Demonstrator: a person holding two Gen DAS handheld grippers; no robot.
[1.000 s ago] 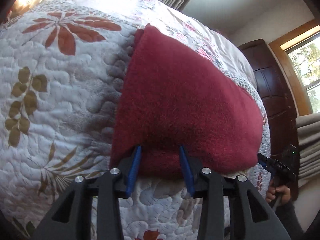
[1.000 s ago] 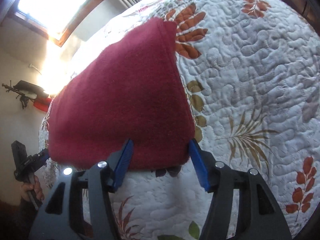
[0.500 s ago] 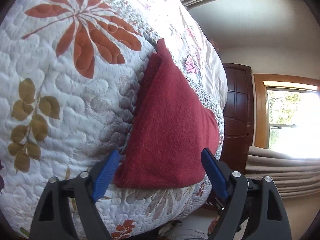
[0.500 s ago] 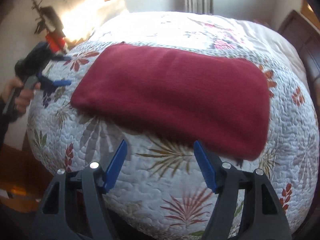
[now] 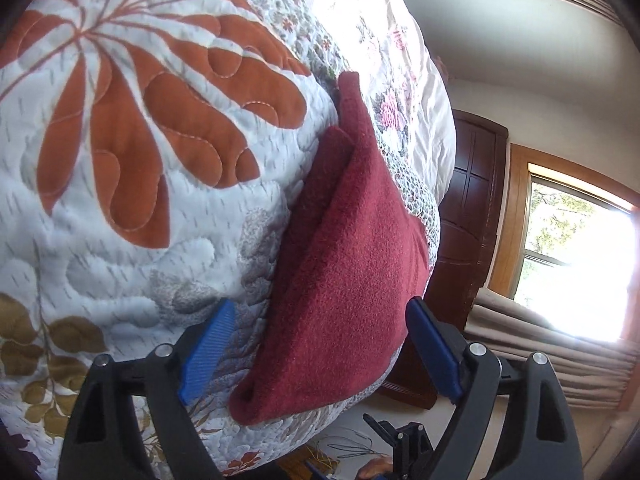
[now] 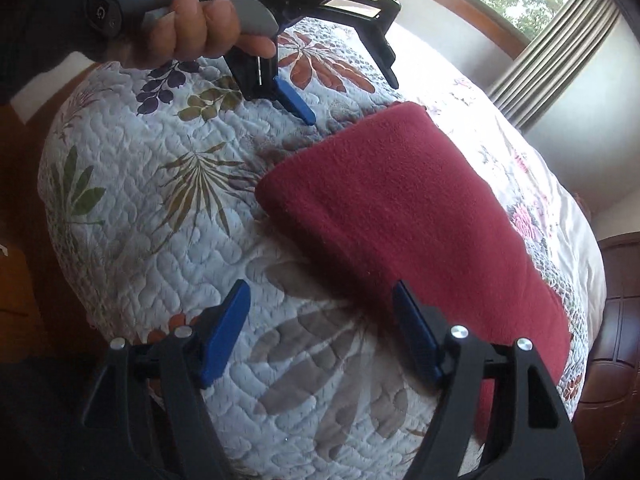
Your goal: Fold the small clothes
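Note:
A dark red fleece cloth (image 5: 348,280) lies folded in a long strip on the floral quilt (image 5: 120,240). In the left wrist view its near short end sits between the wide-apart blue fingers of my left gripper (image 5: 320,308), which is open and low over the quilt. In the right wrist view the same red cloth (image 6: 400,208) runs away to the right. My right gripper (image 6: 320,288) is open above the quilt (image 6: 160,200), its right finger beside the cloth's long edge. A hand (image 6: 192,20) holds the left gripper (image 6: 348,96) at the cloth's far end.
The quilt covers a bed that drops away at the near edges. A dark wooden door (image 5: 468,240), a bright window (image 5: 580,260) and beige curtains (image 5: 540,348) stand beyond. Grey curtains (image 6: 560,40) and dark wood furniture (image 6: 616,320) show at the right.
Both grippers have opened and left the cloth's edge, which now rests flat and folded. The left has swung to the cloth's short end; the right has shifted along its long side.

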